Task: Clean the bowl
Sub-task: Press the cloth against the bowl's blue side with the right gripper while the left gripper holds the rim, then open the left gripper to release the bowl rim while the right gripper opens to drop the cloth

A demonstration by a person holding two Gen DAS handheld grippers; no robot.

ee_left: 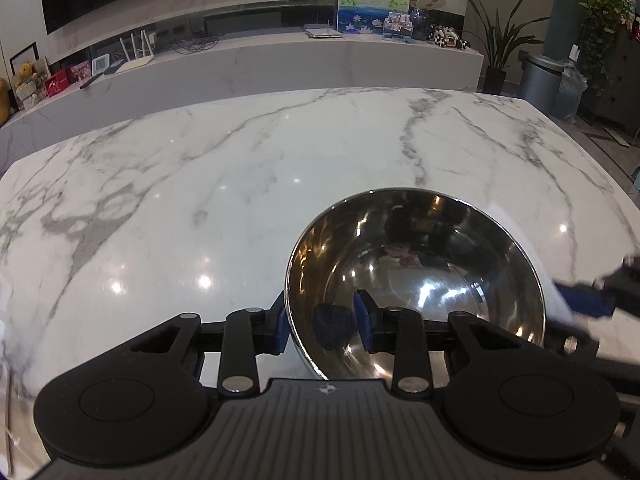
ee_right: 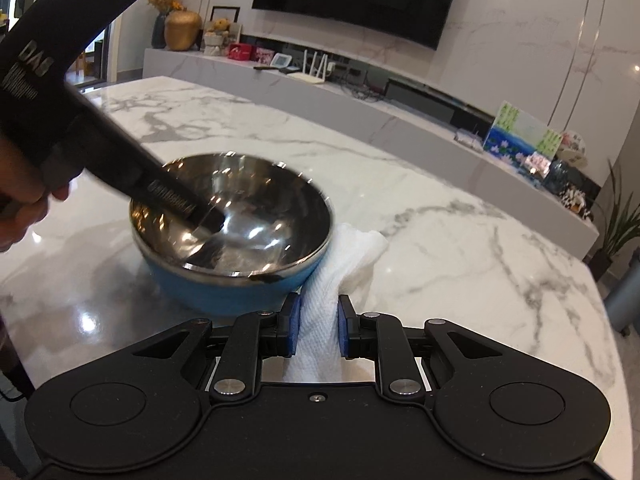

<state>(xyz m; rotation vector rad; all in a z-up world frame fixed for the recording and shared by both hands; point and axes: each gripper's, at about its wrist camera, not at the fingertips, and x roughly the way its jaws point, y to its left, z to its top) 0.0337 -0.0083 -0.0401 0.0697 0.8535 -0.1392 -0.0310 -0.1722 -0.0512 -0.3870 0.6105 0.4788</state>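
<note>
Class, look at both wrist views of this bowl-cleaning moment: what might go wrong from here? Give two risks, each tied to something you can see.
1. The left gripper pinches only the rim of the bowl; wiping pressure might tip the bowl or pull it free.
2. The paper towel sits bunched in the right gripper, outside the bowl against its blue wall; it may snag on the rim or slip out.

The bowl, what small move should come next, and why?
Probably lift the right claw and bring its paper towel over the rim into the bowl. The towel is outside, against the bowl's blue wall, while the left claw pinches the near rim, steadying it.
</note>
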